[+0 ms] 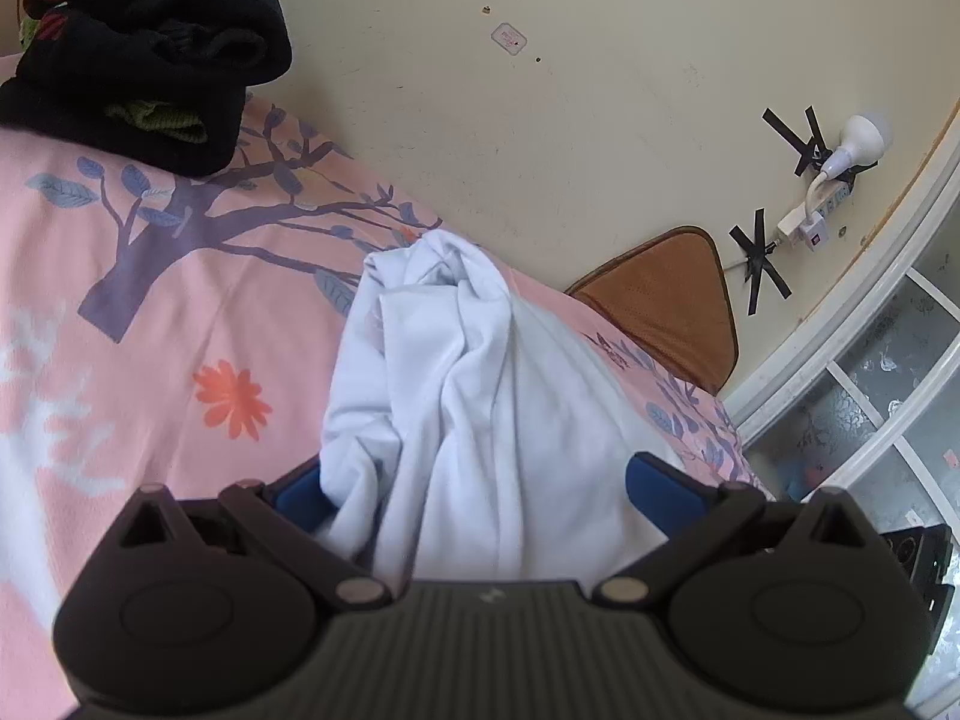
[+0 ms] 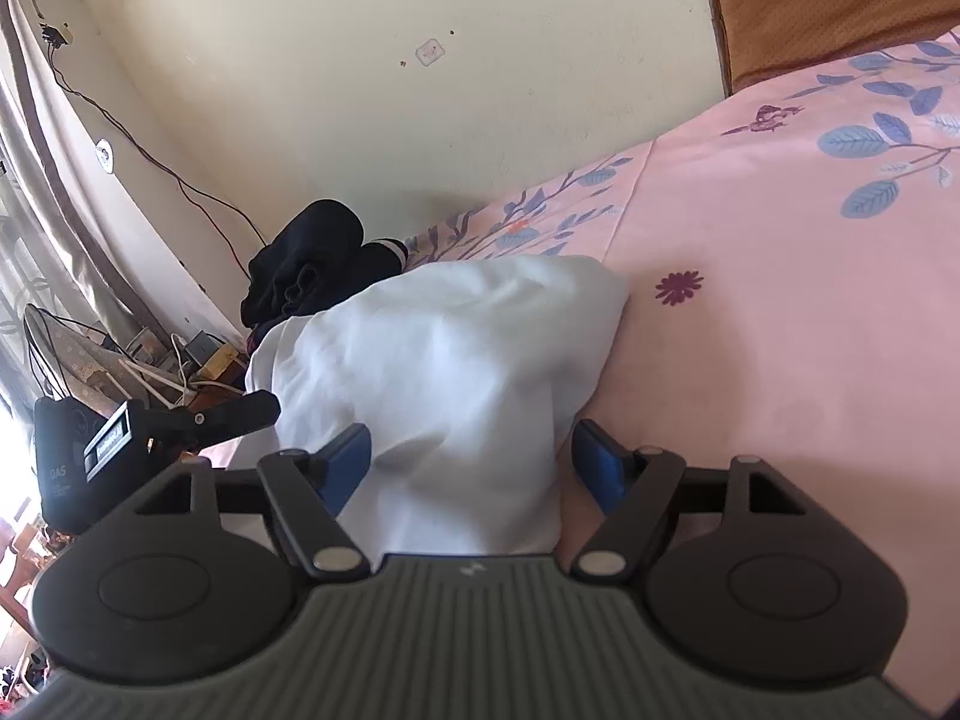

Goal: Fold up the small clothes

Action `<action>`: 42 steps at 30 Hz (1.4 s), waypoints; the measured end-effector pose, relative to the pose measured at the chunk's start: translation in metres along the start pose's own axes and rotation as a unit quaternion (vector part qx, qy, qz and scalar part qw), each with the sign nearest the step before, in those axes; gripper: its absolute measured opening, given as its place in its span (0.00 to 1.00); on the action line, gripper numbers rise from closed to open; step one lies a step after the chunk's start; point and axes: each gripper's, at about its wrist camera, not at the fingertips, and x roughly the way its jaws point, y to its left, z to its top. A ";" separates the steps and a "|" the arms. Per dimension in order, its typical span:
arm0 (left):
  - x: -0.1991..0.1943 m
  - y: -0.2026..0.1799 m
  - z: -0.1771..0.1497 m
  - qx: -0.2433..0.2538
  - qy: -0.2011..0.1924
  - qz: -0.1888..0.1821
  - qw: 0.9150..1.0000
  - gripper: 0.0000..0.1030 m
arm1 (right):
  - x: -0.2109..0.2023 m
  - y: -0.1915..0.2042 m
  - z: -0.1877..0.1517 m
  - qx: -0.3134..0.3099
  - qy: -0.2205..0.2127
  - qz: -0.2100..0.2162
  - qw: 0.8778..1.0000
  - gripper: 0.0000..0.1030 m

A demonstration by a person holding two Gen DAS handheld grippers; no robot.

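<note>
A white garment (image 1: 480,396) lies bunched on the pink floral bedsheet (image 1: 150,300). In the left wrist view it drapes over my left gripper (image 1: 474,492) and hides the fingertips; the blue pads (image 1: 654,486) stand wide apart either side of the cloth. In the right wrist view the same white garment (image 2: 456,372) bulges between the blue pads (image 2: 591,468) of my right gripper (image 2: 468,468), which also stand apart. The left gripper's black body (image 2: 180,420) shows at the left of the right wrist view.
A pile of black clothes (image 1: 150,48) sits at the bed's far edge by the cream wall (image 1: 540,120); it also shows in the right wrist view (image 2: 312,264). A brown cushion (image 1: 666,306) lies at the bed's end. Cables and clutter (image 2: 168,360) sit beside the bed.
</note>
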 end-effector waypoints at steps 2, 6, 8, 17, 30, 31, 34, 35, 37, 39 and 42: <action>0.000 0.000 0.000 -0.002 -0.001 -0.001 1.000 1.00 | 0.001 0.002 0.000 -0.003 0.003 0.005 1.000 0.83; 0.000 -0.001 0.000 -0.001 -0.001 -0.001 1.000 1.00 | 0.001 0.003 0.000 -0.011 0.005 0.012 1.000 0.89; 0.000 0.000 0.000 -0.001 0.000 -0.001 1.000 1.00 | 0.001 0.002 0.000 -0.010 0.005 0.016 1.000 0.89; 0.000 0.001 0.000 0.001 -0.001 0.000 1.000 1.00 | -0.001 0.001 -0.002 -0.014 -0.002 0.023 1.000 0.90; 0.000 0.002 0.001 0.002 -0.002 0.003 1.000 1.00 | 0.000 0.000 -0.001 -0.020 0.006 0.030 0.999 0.91; 0.000 0.002 0.001 0.001 -0.002 0.003 1.000 1.00 | 0.000 0.000 -0.001 -0.021 0.006 0.030 0.999 0.91; 0.000 0.001 0.001 0.001 -0.002 0.003 1.000 1.00 | 0.000 0.000 -0.001 -0.021 0.006 0.031 0.999 0.92; 0.000 0.001 0.001 0.001 -0.002 0.003 1.000 1.00 | 0.000 0.001 -0.001 -0.021 0.007 0.031 0.999 0.92; 0.000 0.001 0.001 0.001 -0.002 0.003 1.000 1.00 | 0.000 0.001 -0.001 -0.021 0.007 0.031 0.999 0.92; 0.000 0.001 0.001 0.001 -0.002 0.003 1.000 1.00 | 0.000 0.000 -0.001 -0.022 0.007 0.032 0.999 0.92; -0.001 0.002 0.001 0.000 -0.001 0.002 1.000 1.00 | 0.000 0.000 -0.001 -0.021 0.007 0.032 0.999 0.92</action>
